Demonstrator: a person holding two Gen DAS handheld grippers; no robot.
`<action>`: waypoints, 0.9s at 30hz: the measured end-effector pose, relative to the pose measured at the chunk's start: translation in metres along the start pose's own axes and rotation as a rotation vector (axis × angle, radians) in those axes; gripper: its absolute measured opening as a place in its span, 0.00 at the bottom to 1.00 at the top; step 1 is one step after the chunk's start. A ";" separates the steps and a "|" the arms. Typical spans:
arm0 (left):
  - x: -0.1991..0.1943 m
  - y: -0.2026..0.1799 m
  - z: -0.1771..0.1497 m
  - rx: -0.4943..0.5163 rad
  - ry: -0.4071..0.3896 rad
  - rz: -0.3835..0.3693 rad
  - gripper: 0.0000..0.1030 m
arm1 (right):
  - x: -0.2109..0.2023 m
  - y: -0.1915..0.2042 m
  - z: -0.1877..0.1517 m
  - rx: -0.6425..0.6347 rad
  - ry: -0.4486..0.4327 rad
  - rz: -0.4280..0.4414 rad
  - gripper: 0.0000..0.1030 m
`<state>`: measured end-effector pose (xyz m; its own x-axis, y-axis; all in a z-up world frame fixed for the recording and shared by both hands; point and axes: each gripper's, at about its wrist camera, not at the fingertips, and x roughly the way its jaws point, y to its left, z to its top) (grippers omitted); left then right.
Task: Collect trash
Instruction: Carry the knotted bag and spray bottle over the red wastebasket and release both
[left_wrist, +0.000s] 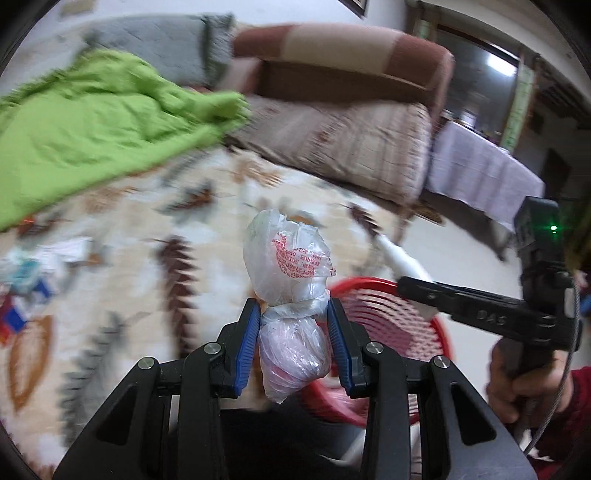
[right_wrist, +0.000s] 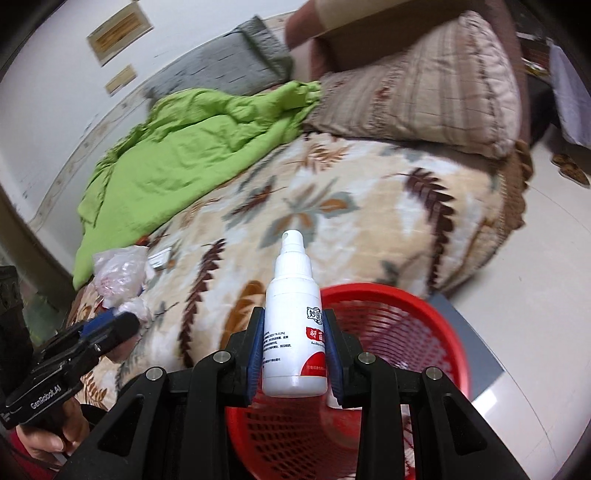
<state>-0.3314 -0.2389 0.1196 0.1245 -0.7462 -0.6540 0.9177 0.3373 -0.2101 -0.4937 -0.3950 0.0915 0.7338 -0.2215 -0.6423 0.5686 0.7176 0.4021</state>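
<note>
A knotted bag (left_wrist: 290, 295) is pinched at its waist by the left gripper (left_wrist: 293, 332), beside the basket (left_wrist: 391, 325); released early, it could land on the bed (left_wrist: 155, 258). A bottle (right_wrist: 295, 321) is clamped by the right gripper (right_wrist: 295, 347), jaws closed on it, above the basket rim, off which it might bounce.

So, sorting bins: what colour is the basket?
Red basket, clearest in the right wrist view.

Litter pile (left_wrist: 26, 280) at left edge was blurred, items unreadable. Red basket (right_wrist: 406, 325) btm cut off by frame, partly behind gripper.
</note>
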 end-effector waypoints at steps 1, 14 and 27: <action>0.007 -0.007 0.001 -0.001 0.021 -0.028 0.34 | -0.001 -0.003 -0.001 0.006 -0.001 -0.005 0.31; 0.048 -0.044 -0.001 0.028 0.162 -0.158 0.58 | 0.001 -0.035 -0.009 0.066 0.023 -0.071 0.42; -0.005 0.003 0.003 -0.020 0.078 -0.041 0.60 | 0.011 0.016 0.004 -0.007 0.031 0.023 0.43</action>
<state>-0.3281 -0.2357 0.1243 0.0562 -0.7132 -0.6987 0.9136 0.3189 -0.2521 -0.4746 -0.3882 0.0932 0.7345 -0.1845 -0.6531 0.5494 0.7265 0.4126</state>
